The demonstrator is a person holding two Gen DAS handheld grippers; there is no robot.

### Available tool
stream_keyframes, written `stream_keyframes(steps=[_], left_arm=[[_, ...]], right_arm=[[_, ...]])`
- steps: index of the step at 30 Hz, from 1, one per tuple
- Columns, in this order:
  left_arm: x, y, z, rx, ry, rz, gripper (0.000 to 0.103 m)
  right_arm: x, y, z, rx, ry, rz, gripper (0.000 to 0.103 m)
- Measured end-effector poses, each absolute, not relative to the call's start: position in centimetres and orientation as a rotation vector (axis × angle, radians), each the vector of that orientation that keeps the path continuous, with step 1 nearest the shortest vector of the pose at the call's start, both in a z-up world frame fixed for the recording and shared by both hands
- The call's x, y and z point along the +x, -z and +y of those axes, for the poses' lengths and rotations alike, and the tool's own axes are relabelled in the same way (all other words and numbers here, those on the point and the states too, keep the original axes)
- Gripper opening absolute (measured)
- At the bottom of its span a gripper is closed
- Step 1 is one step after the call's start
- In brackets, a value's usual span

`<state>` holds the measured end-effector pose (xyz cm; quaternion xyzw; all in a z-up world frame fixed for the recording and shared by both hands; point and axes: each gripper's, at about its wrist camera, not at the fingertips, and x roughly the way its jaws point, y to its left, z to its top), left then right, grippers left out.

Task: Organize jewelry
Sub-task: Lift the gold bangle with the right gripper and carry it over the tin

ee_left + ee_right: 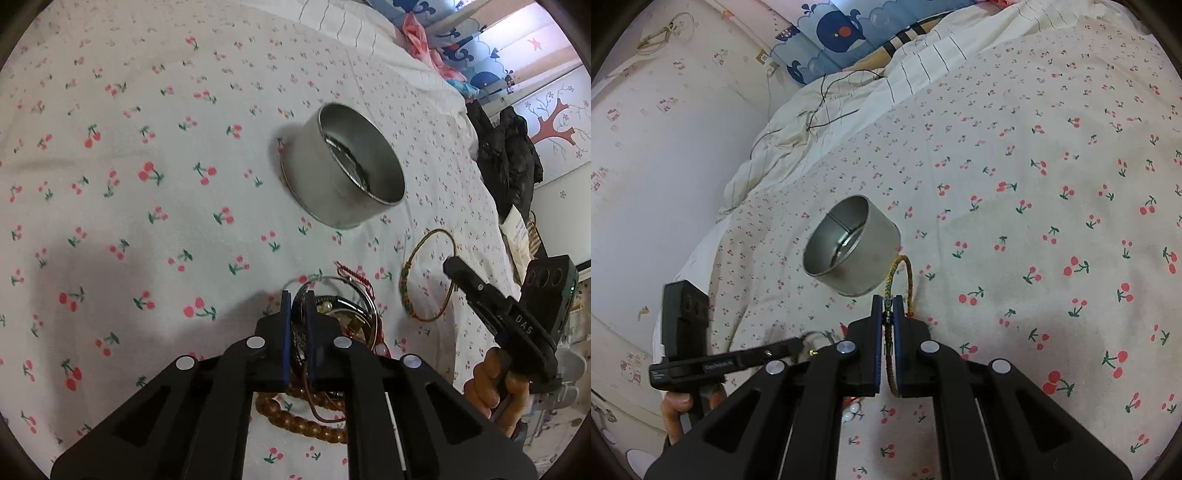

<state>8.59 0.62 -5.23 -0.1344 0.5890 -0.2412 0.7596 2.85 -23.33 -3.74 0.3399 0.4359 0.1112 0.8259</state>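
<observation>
- Pinching a bangle from the jewelry pile (332, 325), the left gripper (297, 306) is risking dragging tangled pieces along.
- Clamping the woven cord bracelet (905, 273), the right gripper (887, 306) is hovering beside the tin (853, 247); it may snag the rim.

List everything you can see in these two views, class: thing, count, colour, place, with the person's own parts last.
tin: one, silver, open, on the cherry-print sheet
woven bracelet: one, gold-green, clamped by the right gripper
jewellery pile: several pieces, silver, red, under the left gripper
bead bracelet: one, brown, nearest edge of the pile
whale-print fabric: one, blue, at the bed's far end
left gripper: black, shut on pile pieces
right gripper: black, shut
hands: two, gripping handles
</observation>
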Motion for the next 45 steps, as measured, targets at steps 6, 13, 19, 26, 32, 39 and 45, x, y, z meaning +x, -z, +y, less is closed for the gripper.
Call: stream_keyframes(steps=[6, 13, 19, 26, 32, 39, 45], left_arm=[[8.6, 4.1, 0.5, -0.320, 0.585, 1.232, 0.006], [8.7, 2.3, 0.5, -0.375, 0.640, 1.196, 0.006], [9.5, 0.0, 0.5, -0.393, 0.636, 1.141, 0.006], [13.5, -2.0, -1.2, -0.331, 0.559, 1.083, 0.006], [16.9, -1.0, -3.1, -0.259, 0.476, 1.079, 0.006], [17.9, 1.2, -5.4, -0.134, 0.458, 1.135, 0.010], [17.6, -0.7, -3.4, -0.136, 0.427, 1.087, 0.038]], right_arm=[[2.9, 4.0, -23.4, 0.717, -0.224, 0.933, 0.006], [2.1, 1.4, -23.5, 0.711, -0.253, 0.828, 0.006], [1.6, -2.6, -23.0, 0.662, -0.295, 0.688, 0.006], [5.0, -5.1, -22.6, 0.635, -0.333, 0.637, 0.006], [7.0, -4.4, -23.2, 0.657, -0.331, 0.636, 0.006], [9.4, -3.6, -22.3, 0.665, -0.350, 0.659, 0.006], [11.6, -1.8, -19.4, 0.660, -0.396, 0.722, 0.006]])
